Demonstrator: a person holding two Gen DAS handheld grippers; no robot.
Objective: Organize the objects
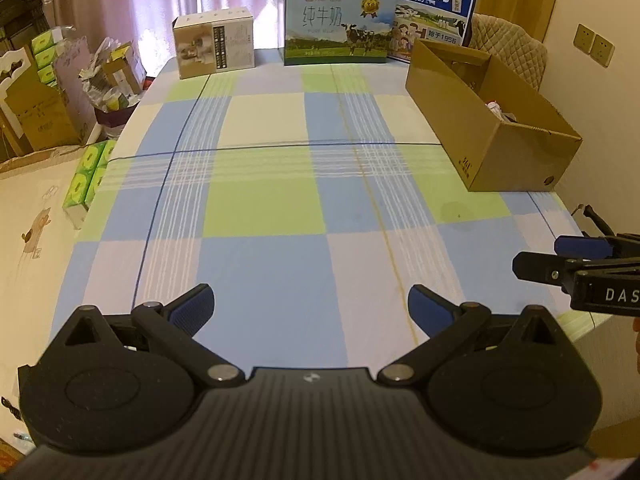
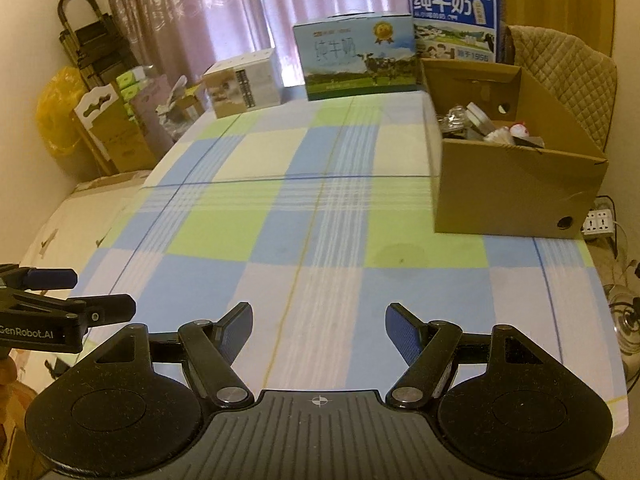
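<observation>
Left wrist view: my left gripper (image 1: 311,304) and right gripper (image 2: 319,325) both hover spread, empty, over bare tablecloth (image 1: 272,208); cardboard box (image 2: 516,196) at right edge, milk cartons (image 1: 336,26) behind.

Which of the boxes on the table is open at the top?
The plain brown cardboard box on the right side, with small items inside. The beige box and both milk cartons at the far edge are closed.

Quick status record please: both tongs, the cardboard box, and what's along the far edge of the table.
left tongs: open, empty, over the checked cloth
right tongs: open, empty
cardboard box: right side of table, open top, small items inside
far edge: beige carton, milk carton, blue milk carton behind the box
loose items on cloth: none visible
</observation>
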